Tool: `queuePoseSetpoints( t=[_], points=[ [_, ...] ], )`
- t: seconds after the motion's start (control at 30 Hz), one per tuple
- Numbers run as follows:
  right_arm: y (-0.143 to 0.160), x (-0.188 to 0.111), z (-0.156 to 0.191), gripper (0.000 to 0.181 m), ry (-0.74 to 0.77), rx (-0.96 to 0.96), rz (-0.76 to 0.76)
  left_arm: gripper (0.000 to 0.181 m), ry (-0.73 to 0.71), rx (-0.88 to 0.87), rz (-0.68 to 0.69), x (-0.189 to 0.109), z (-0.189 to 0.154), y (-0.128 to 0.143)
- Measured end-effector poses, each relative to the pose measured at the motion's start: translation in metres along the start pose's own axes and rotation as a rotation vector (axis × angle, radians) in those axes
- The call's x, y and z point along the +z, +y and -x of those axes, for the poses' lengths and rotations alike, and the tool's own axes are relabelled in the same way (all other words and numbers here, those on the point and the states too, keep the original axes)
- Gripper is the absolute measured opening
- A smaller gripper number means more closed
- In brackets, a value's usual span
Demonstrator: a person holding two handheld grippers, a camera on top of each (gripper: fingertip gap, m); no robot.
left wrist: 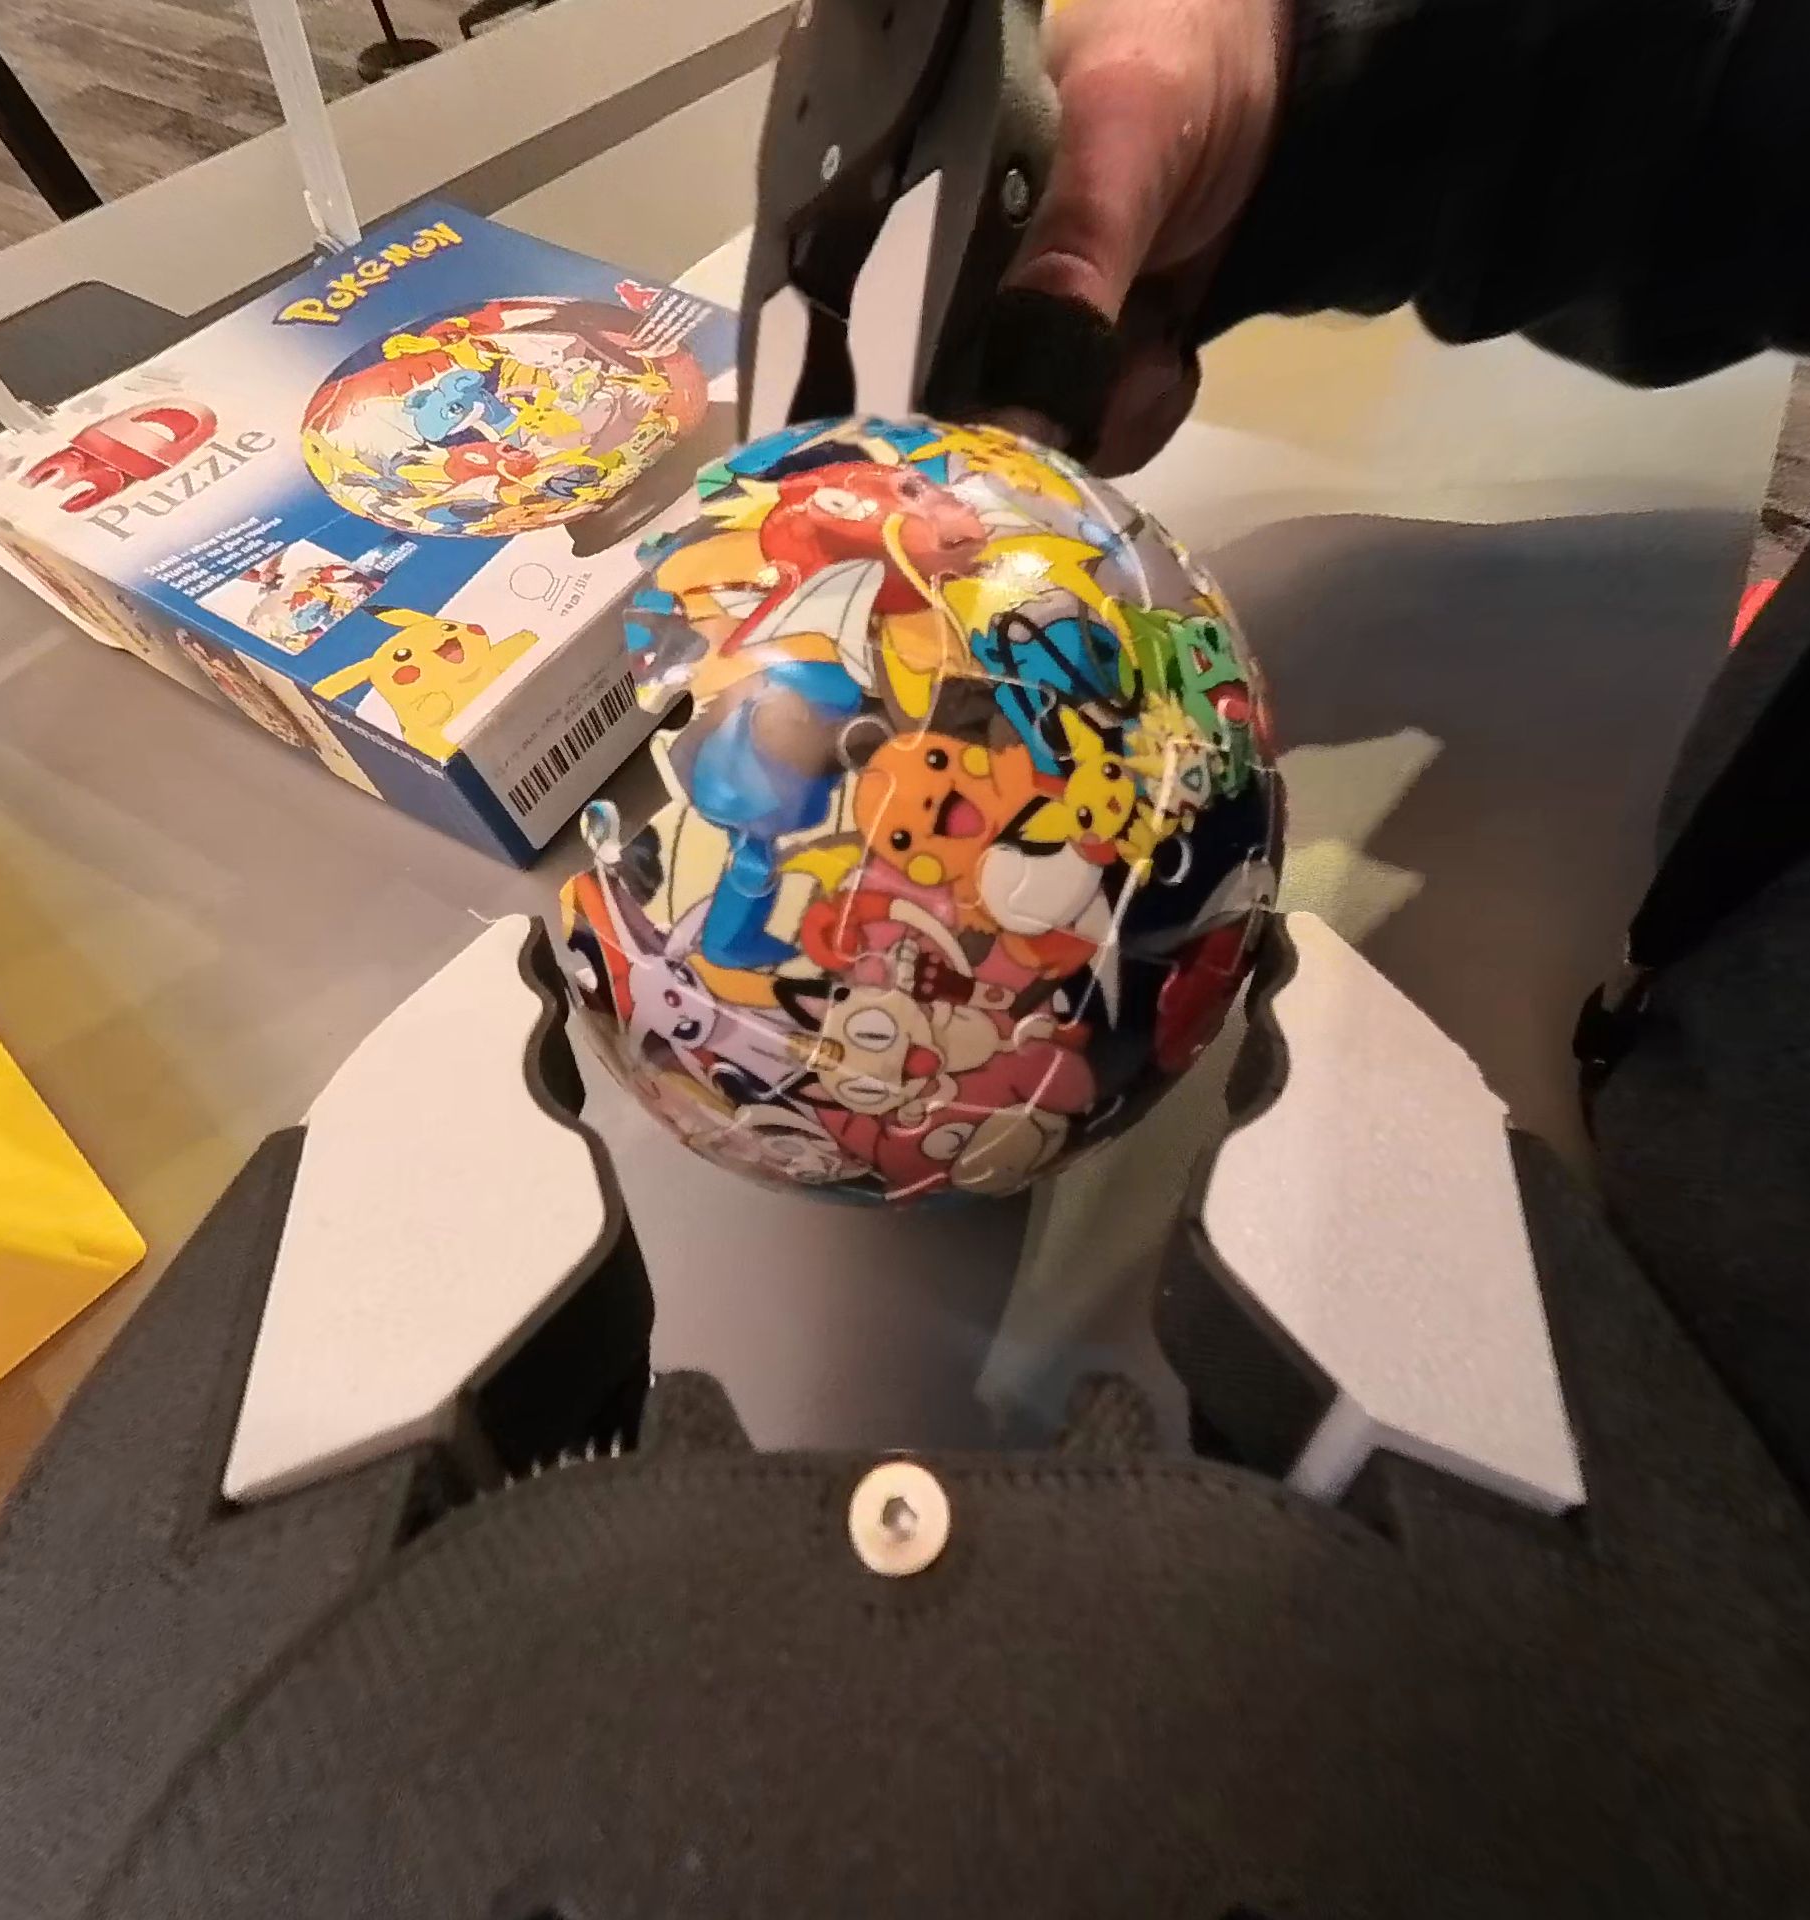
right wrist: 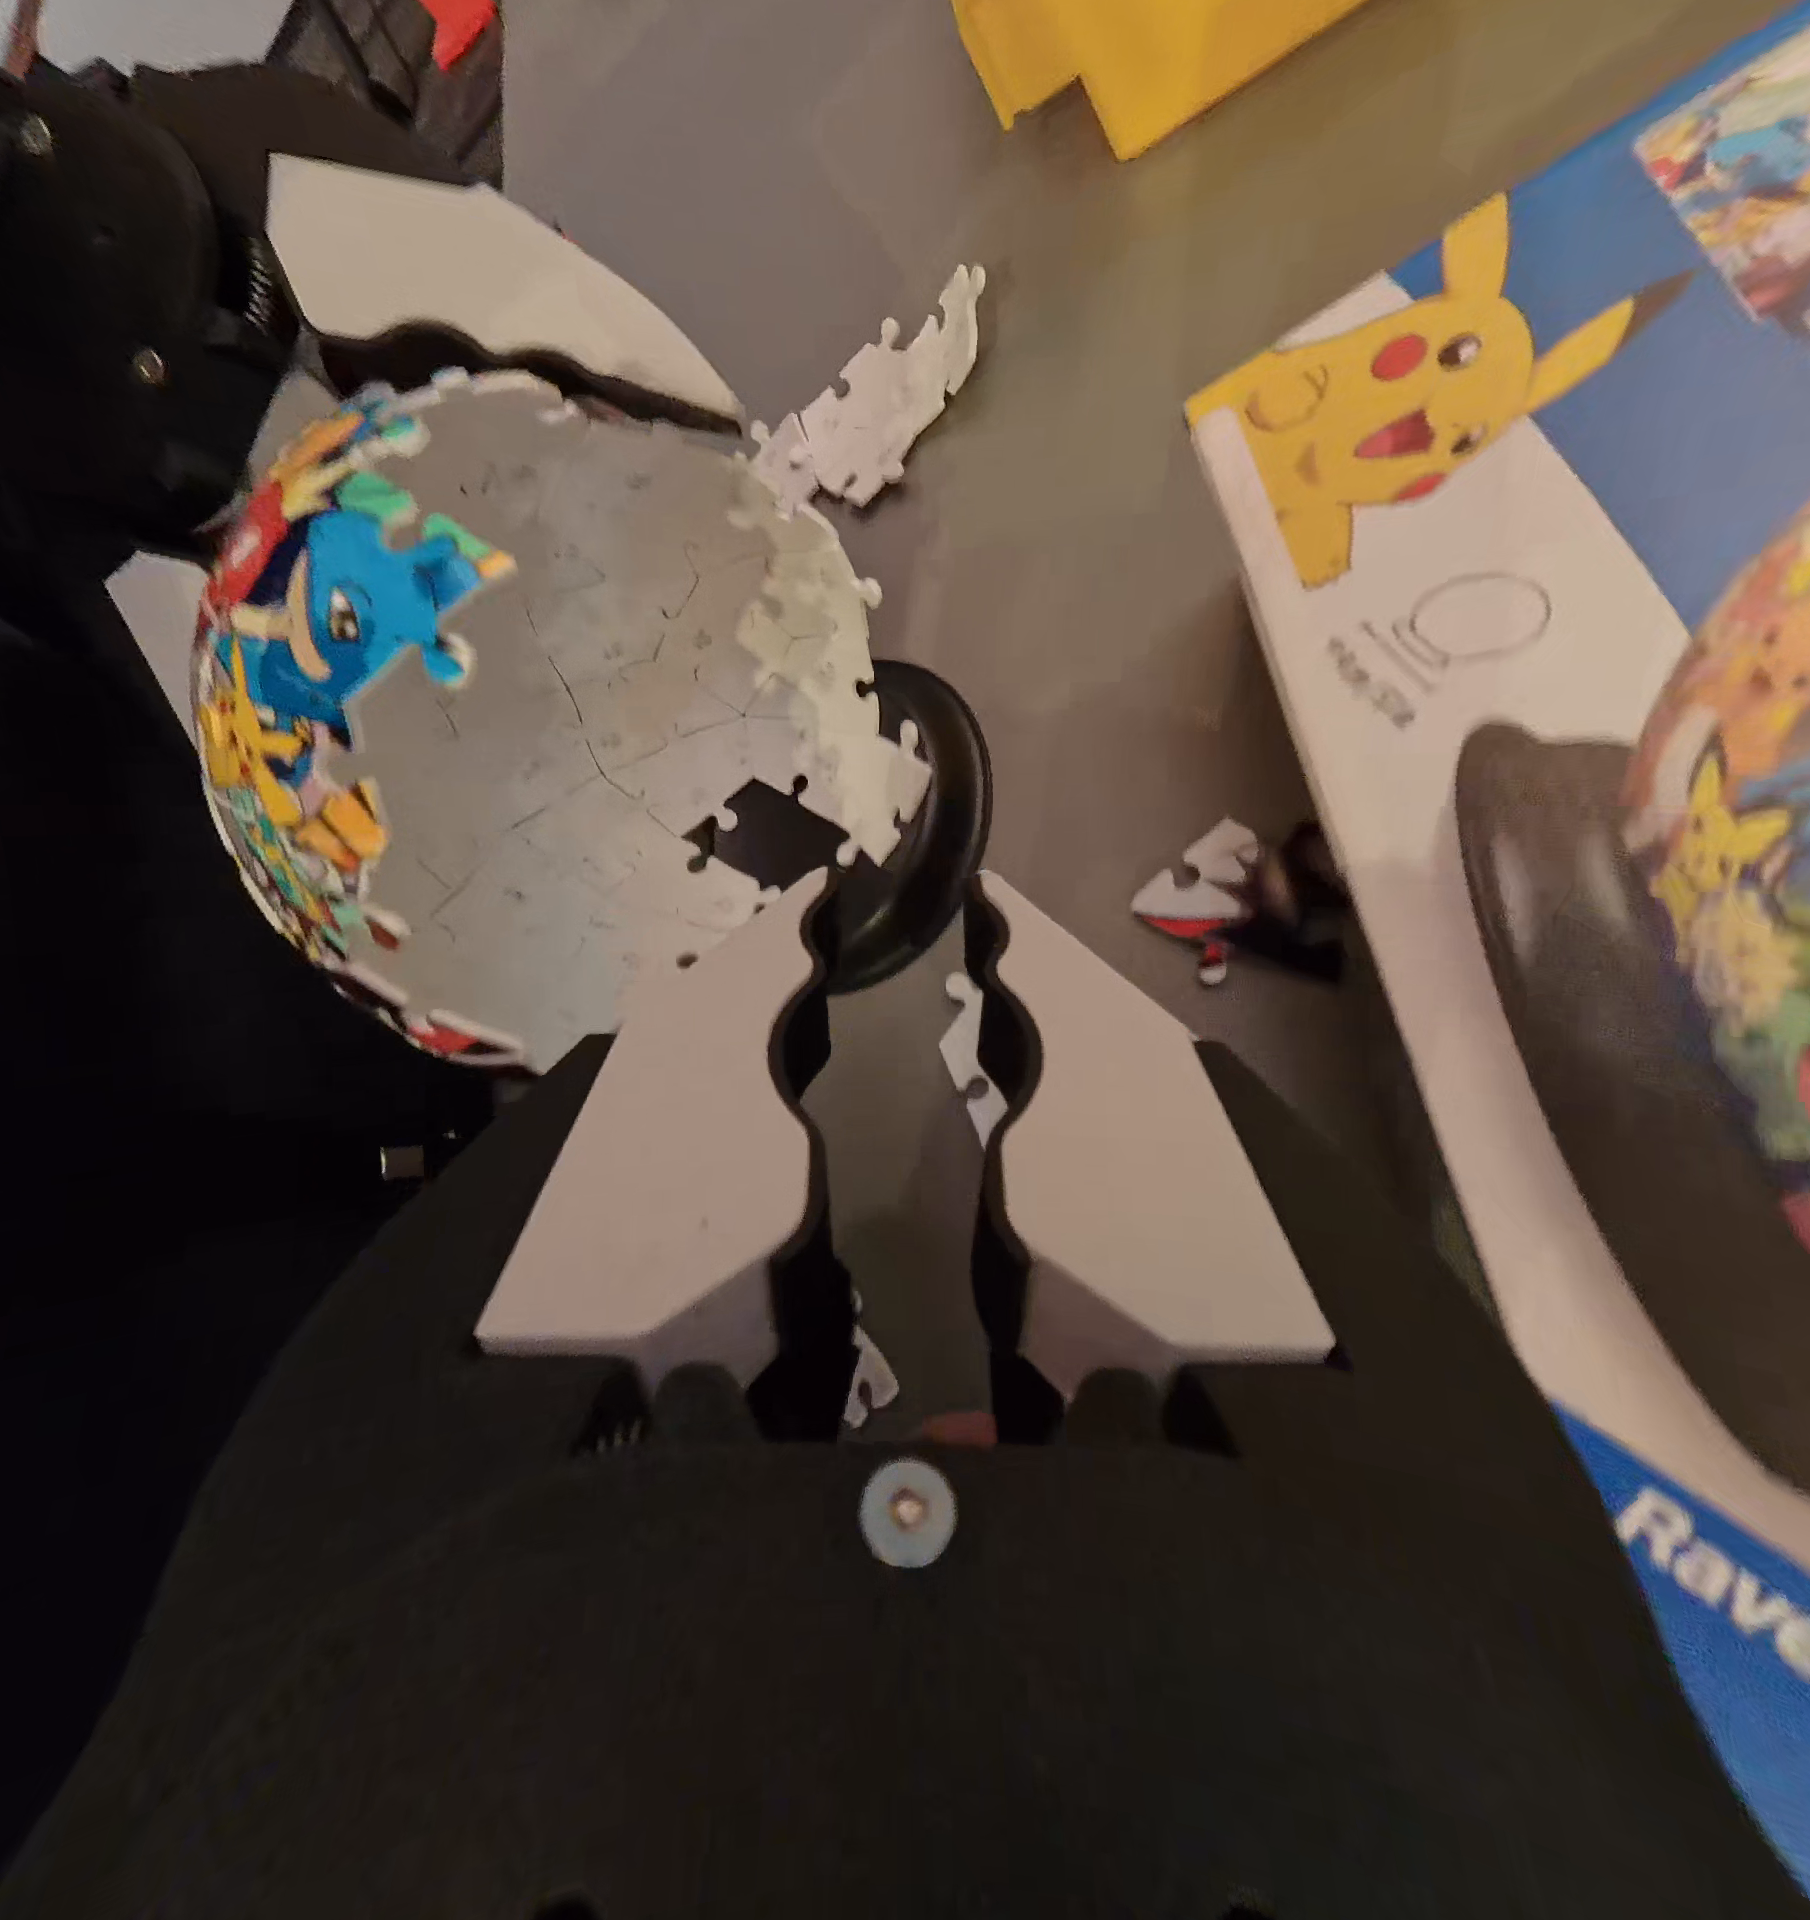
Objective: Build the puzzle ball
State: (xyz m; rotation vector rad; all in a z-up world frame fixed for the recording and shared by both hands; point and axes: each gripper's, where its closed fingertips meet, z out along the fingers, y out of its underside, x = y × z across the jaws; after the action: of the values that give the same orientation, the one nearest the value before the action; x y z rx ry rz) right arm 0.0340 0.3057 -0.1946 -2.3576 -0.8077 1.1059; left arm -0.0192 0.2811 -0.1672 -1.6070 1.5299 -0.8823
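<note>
Between my left jaws [left wrist: 911,997] sits the puzzle ball [left wrist: 942,810], their wavy black pads spread wide and pressed against its lower flanks, lifted off the grey counter [left wrist: 257,904]. My right jaws [right wrist: 901,925] stand partly open just beside the ball's rim. A pale puzzle piece [right wrist: 968,1060] lies against the inner face of one pad, but I cannot tell whether it is truly gripped.

From the right wrist view the ball [right wrist: 527,707] is an unfinished hollow shell, its grey inside exposed and one notch missing near the edge. I judge it light and springy but fragile: thin curved plastic pieces held only by their tabs, with a glossy, slippery printed skin. Squeezing near the open rim would likely pop seams, so I would keep my hold low on the closed, fully joined half.

Beyond the ball lie a black stand ring [right wrist: 922,821], a curved strip of joined pieces [right wrist: 880,405] and a loose red-and-white piece [right wrist: 1202,904]; farther off is the blue puzzle box [left wrist: 361,520].
</note>
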Motion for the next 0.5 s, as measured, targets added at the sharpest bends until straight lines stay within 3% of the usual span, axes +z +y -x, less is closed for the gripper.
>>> queuePoseSetpoints(
  t=[0.17,0.3,0.5],
  points=[
    [0.026,-0.008,-0.002,0.022,0.042,0.009,0.022,0.122,0.003,0.004,-0.003,0.000,0.000,0.000],
    [0.049,-0.030,-0.009,0.023,0.144,-0.012,0.031,0.122,0.003,0.005,-0.004,0.000,0.000,0.000],
    [0.093,-0.045,0.015,0.022,0.197,-0.152,0.101,0.122,0.002,0.021,0.002,0.001,0.001,0.000]
  ],
)
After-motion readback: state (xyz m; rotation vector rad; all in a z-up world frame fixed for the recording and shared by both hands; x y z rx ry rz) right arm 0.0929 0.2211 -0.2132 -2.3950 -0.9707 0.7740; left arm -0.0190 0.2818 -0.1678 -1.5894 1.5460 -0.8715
